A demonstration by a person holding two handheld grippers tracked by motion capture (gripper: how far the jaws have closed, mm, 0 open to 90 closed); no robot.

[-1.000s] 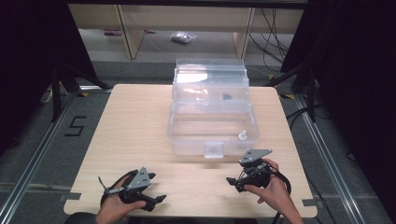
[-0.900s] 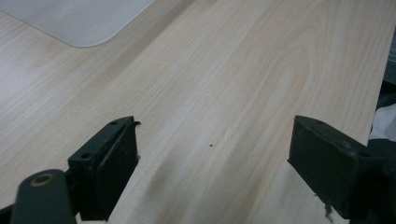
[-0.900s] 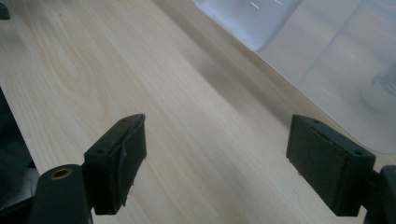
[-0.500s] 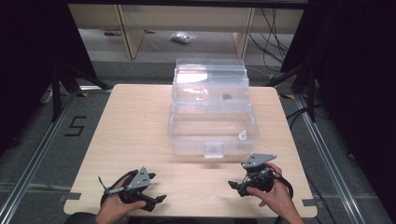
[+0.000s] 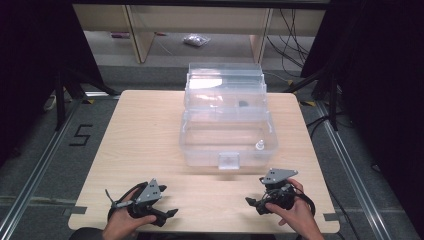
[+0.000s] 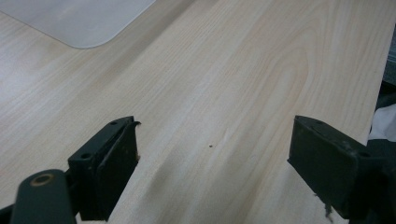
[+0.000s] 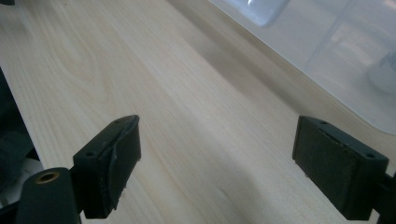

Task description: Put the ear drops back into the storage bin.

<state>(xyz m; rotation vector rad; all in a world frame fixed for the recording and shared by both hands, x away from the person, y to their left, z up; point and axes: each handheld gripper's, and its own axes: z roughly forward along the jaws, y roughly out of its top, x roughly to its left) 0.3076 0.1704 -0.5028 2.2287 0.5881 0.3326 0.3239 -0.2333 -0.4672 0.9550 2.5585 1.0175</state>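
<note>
A clear plastic box [image 5: 227,135] stands open in the middle of the wooden table [image 5: 145,130], its lid [image 5: 224,90] raised at the back. Inside, near the front right corner, stands a small white bottle-like thing [image 5: 259,145]. My left gripper [image 5: 170,214] lies near the front edge at the left, open, with bare wood between its jaws [image 6: 212,140]. At the front right my right gripper [image 5: 251,202] is open too; its jaws have just been opening, with nothing between them [image 7: 217,140]. The box wall [image 7: 327,46] lies just beyond it.
A small dark thing [image 5: 243,104] lies in the rear part of the box. A corner of the box [image 6: 79,18] is in the left gripper view. Bare table lies left of the box. Beyond the table are a shelf frame [image 5: 135,30] and cables [image 5: 290,25].
My right gripper has drawn back a little from the box toward the table's front edge. The left gripper and the box have stayed put.
</note>
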